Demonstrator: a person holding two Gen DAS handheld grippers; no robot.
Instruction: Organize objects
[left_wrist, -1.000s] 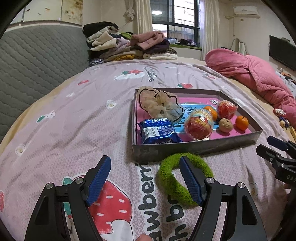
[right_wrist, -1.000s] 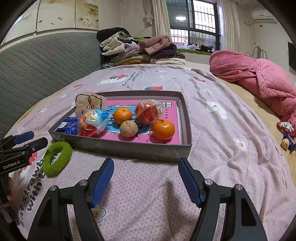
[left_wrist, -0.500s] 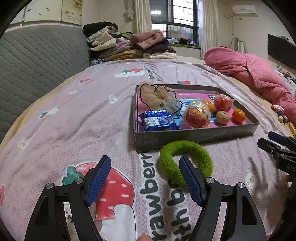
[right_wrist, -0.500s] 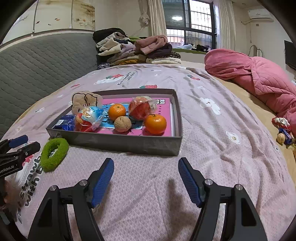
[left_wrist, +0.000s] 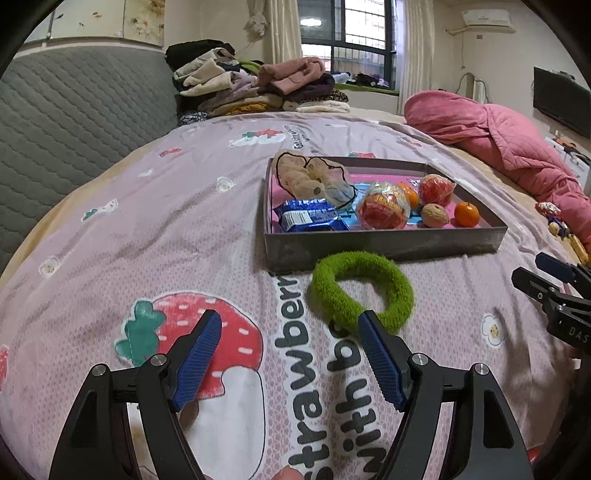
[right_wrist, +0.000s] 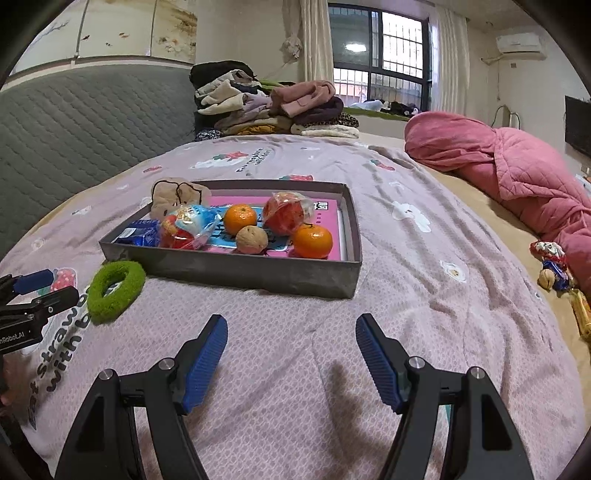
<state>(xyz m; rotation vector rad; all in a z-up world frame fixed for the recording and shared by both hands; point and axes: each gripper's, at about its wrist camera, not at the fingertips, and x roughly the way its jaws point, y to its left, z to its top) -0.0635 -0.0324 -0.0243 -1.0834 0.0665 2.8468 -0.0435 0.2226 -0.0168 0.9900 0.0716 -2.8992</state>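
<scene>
My left gripper (left_wrist: 289, 325): wide open and empty, low over the bed, its right finger just in front of the green hair tie.
My right gripper (right_wrist: 290, 330): also wide open with nothing in it, over bare bedspread in front of the tray.
Green hair tie (left_wrist: 361, 291): flat on the bedspread (left_wrist: 147, 229), just outside the tray's near wall, close to its left corner.
Tray (right_wrist: 258, 271): a shallow grey box with a pink floor, resting on the bed.
In the tray, left side: a beige scrunchie (left_wrist: 314, 177) at the back corner, a blue snack packet (left_wrist: 308, 219) in front of it.
In the tray, middle: a wrapped red ball (left_wrist: 384, 210), a walnut (right_wrist: 252, 240), an orange (right_wrist: 240, 218) behind the walnut.
In the tray, right side: a wrapped red fruit (right_wrist: 286, 216) and a second orange (right_wrist: 313, 240) near the front wall.
Beyond the tray: a heap of folded clothes (right_wrist: 266, 110) at the far end of the bed, a pink quilt (right_wrist: 517, 173) bundled to the right.
Right edge of the bed: a few small wrapped sweets (right_wrist: 554, 266), too small to tell apart.
</scene>
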